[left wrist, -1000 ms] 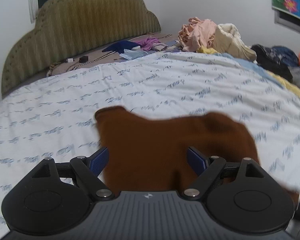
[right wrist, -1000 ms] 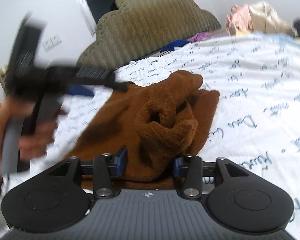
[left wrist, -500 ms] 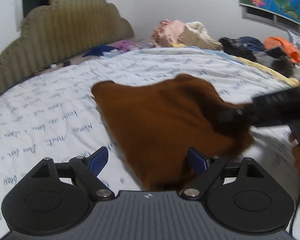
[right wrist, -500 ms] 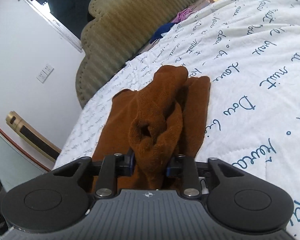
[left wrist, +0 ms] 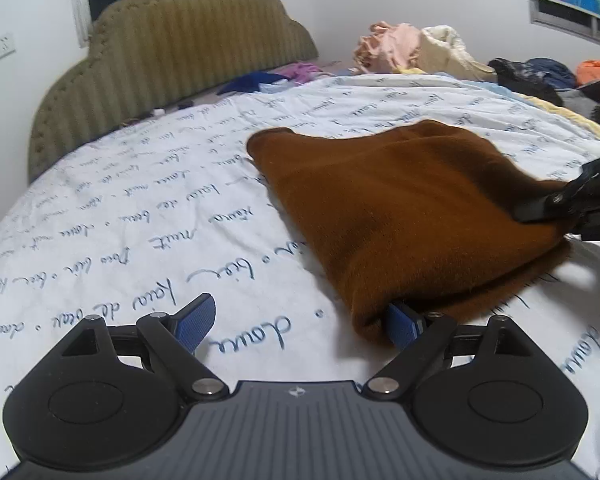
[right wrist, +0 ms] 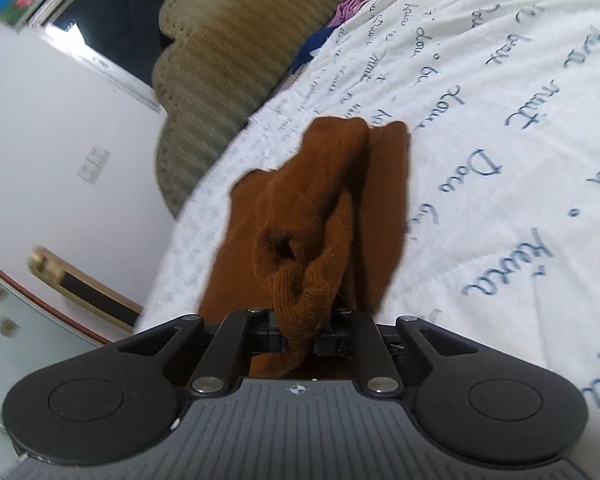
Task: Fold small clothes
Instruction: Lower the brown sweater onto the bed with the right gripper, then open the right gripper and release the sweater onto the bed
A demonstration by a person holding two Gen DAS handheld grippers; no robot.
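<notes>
Bed with script-print sheet | brown knit garment lies mid-bed, right of centre | right gripper pinches its bunched edge | left gripper gapes wide, one finger under the near corner | risk: lopsided pull drags the fold askew.
</notes>
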